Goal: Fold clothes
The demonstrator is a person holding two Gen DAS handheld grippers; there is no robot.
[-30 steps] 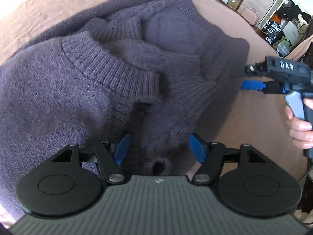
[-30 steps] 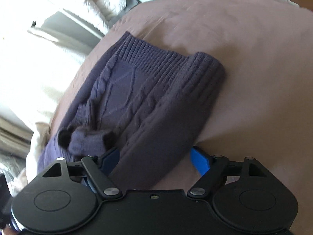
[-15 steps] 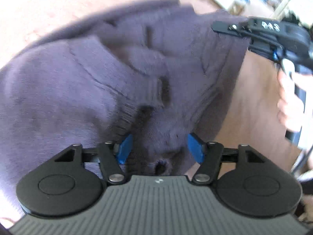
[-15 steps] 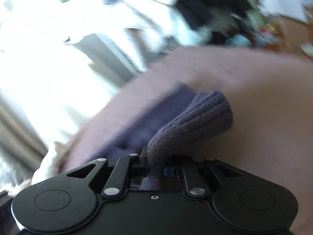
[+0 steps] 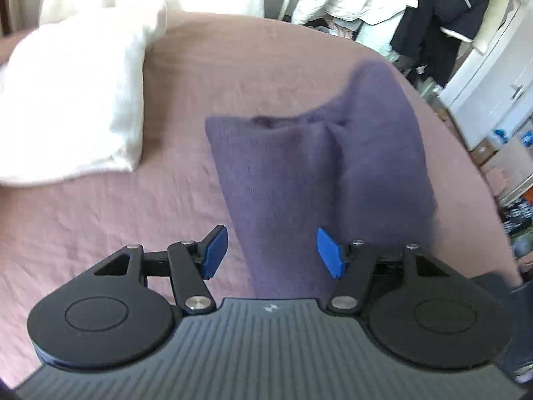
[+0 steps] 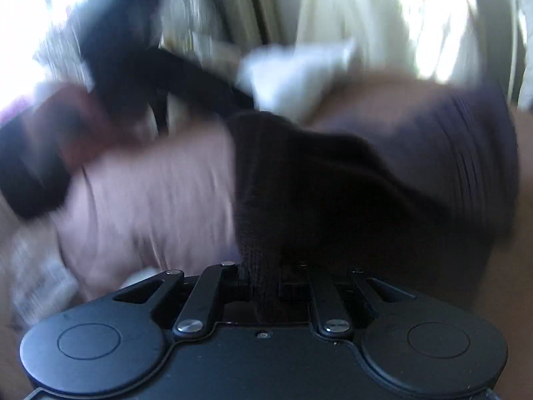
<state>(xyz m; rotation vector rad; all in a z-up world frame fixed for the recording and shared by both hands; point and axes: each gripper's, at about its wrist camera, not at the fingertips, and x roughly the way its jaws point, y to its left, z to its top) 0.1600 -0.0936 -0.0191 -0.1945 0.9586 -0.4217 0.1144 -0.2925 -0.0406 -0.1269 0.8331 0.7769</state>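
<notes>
right gripper [image 6: 265, 281] jaws clamp purple sweater [image 5: 319, 173]; lettering unreadable.

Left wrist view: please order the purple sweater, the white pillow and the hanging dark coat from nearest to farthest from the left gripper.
1. Purple sweater, reaching between the open jaws of the left gripper.
2. White pillow, upper left on the bed.
3. Hanging dark coat, top right, beyond the bed.

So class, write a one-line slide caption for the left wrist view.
Open left tongs poised over a purple sweater on a pink bedspread, white pillow alongside.
</notes>
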